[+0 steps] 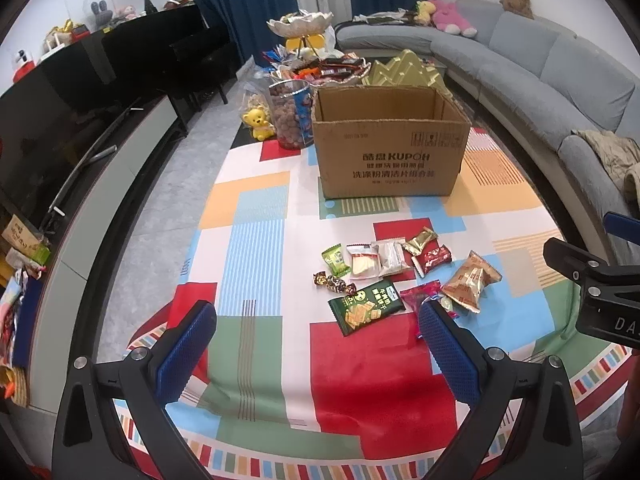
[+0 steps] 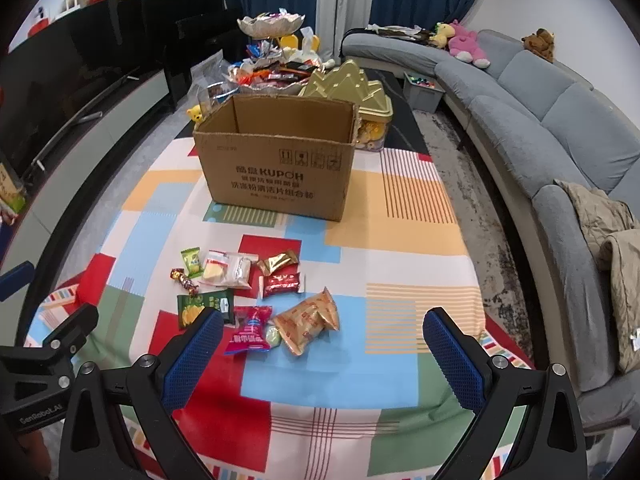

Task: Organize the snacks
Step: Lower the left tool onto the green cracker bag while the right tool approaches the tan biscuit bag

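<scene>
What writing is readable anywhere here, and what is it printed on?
"KUPOH": front of the cardboard box; the Chinese lines below it and the handling symbols above are too blurred to read.
"GenRobot.AI": body of the left tool, seen from the right wrist view.
"DA": cut off, on the right tool.
Snack wrappers: print too small.

One cardboard box [image 1: 390, 140]; ten loose snack packets [image 2: 256, 296] on the tablecloth.

From my left gripper, the cardboard box [image 1: 390, 140] stands on the desk [image 1: 260, 248] at twelve o'clock; loose snack packets [image 1: 394, 276] lie before it; the sofa [image 1: 552, 68] at two.
</scene>
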`<state>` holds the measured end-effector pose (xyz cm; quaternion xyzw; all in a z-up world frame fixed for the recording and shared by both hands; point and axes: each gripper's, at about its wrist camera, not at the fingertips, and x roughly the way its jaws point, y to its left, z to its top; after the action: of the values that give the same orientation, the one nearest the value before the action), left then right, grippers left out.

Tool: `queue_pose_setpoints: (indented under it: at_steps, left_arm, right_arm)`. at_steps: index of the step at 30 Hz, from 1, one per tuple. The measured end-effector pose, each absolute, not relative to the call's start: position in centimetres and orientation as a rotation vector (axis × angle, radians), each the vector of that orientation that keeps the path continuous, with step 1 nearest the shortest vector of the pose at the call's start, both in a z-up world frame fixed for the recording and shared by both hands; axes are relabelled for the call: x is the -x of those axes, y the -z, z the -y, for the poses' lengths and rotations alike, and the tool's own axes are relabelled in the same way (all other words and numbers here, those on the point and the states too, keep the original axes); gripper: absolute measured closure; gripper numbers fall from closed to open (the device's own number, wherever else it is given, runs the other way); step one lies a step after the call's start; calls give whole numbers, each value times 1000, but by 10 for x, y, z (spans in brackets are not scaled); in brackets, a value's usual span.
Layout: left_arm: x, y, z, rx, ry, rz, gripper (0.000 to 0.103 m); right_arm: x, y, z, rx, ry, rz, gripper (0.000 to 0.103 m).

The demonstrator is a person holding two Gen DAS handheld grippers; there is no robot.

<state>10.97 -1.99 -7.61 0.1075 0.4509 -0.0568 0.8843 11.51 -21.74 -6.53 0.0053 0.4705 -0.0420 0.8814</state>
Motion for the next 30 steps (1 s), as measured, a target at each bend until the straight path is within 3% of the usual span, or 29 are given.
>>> queue_pose_setpoints:
  at_steps: [30]
  left_arm:
    - [-165,184,37,-248,187,-1106,1]
  right_arm:
    - [-166,153,218,4,104,-1139,2]
